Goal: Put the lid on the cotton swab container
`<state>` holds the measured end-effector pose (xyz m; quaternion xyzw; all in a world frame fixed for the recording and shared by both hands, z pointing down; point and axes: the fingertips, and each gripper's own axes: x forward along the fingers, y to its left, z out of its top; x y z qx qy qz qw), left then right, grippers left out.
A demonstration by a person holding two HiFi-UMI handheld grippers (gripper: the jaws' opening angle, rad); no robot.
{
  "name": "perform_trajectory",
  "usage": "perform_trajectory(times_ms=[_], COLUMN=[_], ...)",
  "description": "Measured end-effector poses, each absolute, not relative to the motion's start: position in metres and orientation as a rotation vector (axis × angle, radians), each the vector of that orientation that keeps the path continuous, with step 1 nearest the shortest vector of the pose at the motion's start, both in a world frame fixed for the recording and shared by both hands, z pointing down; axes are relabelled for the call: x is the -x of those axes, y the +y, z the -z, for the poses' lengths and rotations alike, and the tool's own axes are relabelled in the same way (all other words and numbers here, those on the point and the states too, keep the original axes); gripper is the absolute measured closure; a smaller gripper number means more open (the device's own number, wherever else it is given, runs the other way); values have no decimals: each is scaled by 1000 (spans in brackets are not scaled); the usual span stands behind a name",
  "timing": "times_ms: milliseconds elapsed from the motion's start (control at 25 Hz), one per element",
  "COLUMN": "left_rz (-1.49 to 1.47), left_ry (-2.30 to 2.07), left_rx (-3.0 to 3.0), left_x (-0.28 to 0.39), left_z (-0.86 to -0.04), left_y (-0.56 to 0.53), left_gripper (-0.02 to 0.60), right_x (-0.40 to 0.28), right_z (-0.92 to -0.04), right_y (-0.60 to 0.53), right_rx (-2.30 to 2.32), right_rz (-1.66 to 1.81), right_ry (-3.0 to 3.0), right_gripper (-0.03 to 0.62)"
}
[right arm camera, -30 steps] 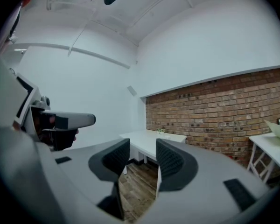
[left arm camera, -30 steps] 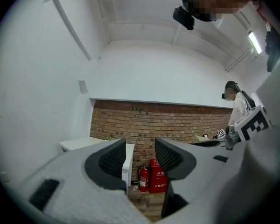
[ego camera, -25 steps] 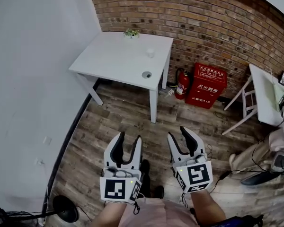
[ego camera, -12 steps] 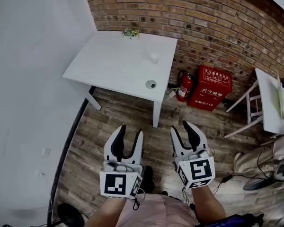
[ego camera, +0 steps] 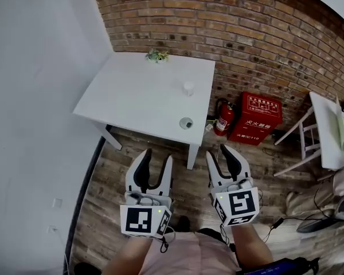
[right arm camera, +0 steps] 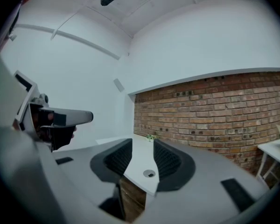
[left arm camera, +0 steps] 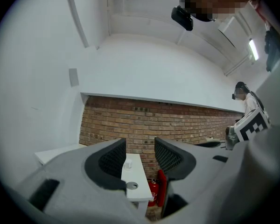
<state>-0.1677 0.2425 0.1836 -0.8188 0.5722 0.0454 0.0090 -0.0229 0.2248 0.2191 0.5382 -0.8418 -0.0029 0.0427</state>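
On the white table [ego camera: 139, 94] against the brick wall [ego camera: 229, 22], the small pale container [ego camera: 188, 88] stands upright near the right edge, uncovered. The round lid [ego camera: 186, 123] lies flat by the table's near right corner, apart from the container and closer to the person. A small plant [ego camera: 157, 55] sits at the far edge of the table, next to the wall. Both grippers are held level over the wooden floor [ego camera: 132, 165], short of the table and side by side. The left gripper [ego camera: 156, 159] has its jaws apart with nothing between them; its own view looks through the gap at the container and lid far ahead. The right gripper [ego camera: 219, 153] has just been narrowing its jaws, yet they stand apart and grip nothing, with the lid seen in the distance between them. A fire extinguisher [ego camera: 225, 118] and a red box [ego camera: 259, 119] stand on the floor to the right of the table, against the wall.
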Motion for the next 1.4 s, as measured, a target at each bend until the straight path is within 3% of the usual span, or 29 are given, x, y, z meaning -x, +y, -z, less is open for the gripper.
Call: perform_trajectory(times_ms=[680, 1400], left_rz=[-62, 28], left_ry=[1720, 1745], left_rx=[2684, 2697], left_x=[147, 99], left_z=[-216, -228], left_y=[170, 5], left_gripper=[391, 390], right_x=[8, -19], right_z=[-250, -272], right_y=[168, -6], right_rx=[-1718, -1608], right_rz=[-106, -183], right_ry=[-2510, -2557], right_gripper=[448, 448])
